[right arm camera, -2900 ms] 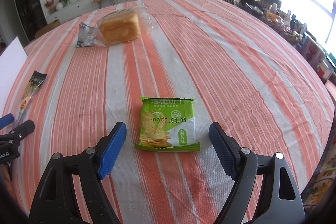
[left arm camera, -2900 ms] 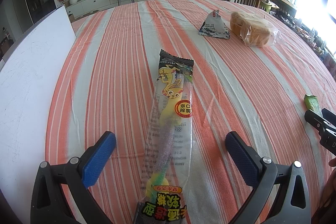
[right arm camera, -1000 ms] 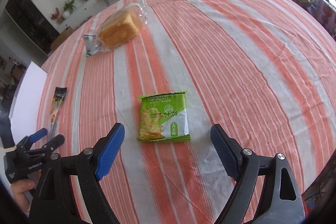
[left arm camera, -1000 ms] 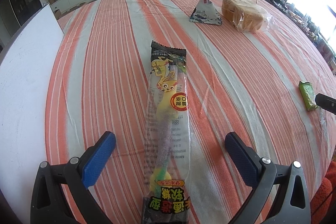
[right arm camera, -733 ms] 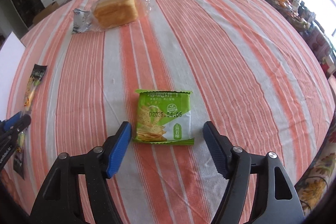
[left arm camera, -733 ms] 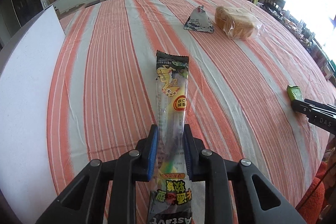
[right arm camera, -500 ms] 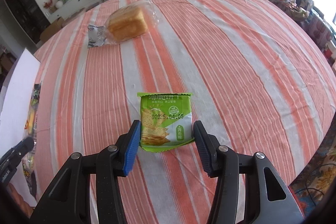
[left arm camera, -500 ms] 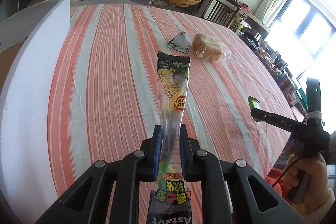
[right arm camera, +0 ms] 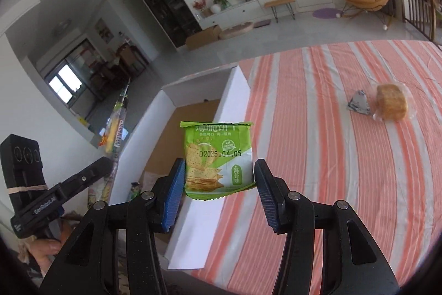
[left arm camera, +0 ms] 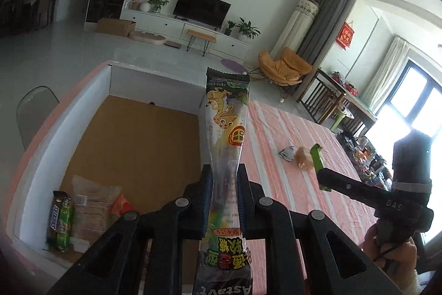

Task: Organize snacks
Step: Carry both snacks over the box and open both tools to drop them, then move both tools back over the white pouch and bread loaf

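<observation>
While the left claw (left arm camera: pixel 224 192) pinches a long gummy pack (left arm camera: pixel 227 129) tight between its blue pads, the pack stands upright in the air over the white box (left arm camera: pixel 69 115), its black top edge highest. From the right wrist view the same pack (right arm camera: pixel 117 123) shows edge-on, slanting up from the left claw (right arm camera: pixel 106 163) beside the box's outer wall.

The right claw (right arm camera: pixel 219 190) is closed on a green cracker pack (right arm camera: pixel 218 156), a pad pressed against each side of its lower half; the pack is lifted clear of the table (right arm camera: pixel 331 170) and hangs over the box's near wall (right arm camera: pixel 226 112). In the left wrist view the cracker pack (left arm camera: pixel 317 162) appears side-on at the tip of the right claw (left arm camera: pixel 324 176).

Inside the box, on its brown floor at the near left corner, lie a Snickers bar (left arm camera: pixel 54 217), a green bar (left arm camera: pixel 64 223) touching it, a clear bag (left arm camera: pixel 92 203) and an orange packet (left arm camera: pixel 121 205).

Well apart on the striped cloth sit a triangular pack (right arm camera: pixel 358 102) and bagged bread (right arm camera: pixel 391 101), just beside each other.
</observation>
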`<state>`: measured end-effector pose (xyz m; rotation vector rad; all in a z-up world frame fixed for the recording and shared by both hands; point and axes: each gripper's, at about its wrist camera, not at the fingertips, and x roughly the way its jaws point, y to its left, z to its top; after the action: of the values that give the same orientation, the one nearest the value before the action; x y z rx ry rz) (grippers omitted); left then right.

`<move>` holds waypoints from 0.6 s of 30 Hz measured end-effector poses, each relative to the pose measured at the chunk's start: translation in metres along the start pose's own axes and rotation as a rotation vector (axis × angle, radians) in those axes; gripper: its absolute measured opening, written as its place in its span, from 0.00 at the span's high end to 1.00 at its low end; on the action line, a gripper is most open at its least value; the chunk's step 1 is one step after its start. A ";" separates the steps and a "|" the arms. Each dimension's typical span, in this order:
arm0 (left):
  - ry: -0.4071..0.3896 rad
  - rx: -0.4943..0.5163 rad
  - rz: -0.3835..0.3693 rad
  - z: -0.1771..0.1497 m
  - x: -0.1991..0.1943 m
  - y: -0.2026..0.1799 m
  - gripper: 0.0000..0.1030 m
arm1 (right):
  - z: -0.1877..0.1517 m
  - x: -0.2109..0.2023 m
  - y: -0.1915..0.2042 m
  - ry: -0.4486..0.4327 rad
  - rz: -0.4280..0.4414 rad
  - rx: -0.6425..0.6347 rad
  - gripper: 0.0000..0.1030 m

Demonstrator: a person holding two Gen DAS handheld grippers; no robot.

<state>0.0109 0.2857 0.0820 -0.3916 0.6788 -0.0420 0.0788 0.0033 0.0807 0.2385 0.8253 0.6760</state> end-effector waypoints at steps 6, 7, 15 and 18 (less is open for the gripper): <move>0.136 0.020 0.368 -0.029 0.056 0.061 0.21 | -0.013 0.068 0.055 0.099 0.102 -0.057 0.26; 0.137 0.018 0.360 -0.035 0.060 0.059 0.21 | -0.017 0.072 0.048 0.105 0.096 -0.049 0.26; 0.069 0.063 0.096 -0.040 0.061 -0.011 0.07 | -0.060 0.044 -0.106 0.015 -0.414 -0.055 0.26; 0.073 0.110 -0.063 -0.046 0.067 -0.062 0.02 | -0.081 0.032 -0.170 0.035 -0.715 -0.070 0.26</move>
<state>0.0402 0.2020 0.0317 -0.3066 0.7326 -0.1532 0.1125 -0.1114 -0.0683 -0.1365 0.8472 0.0356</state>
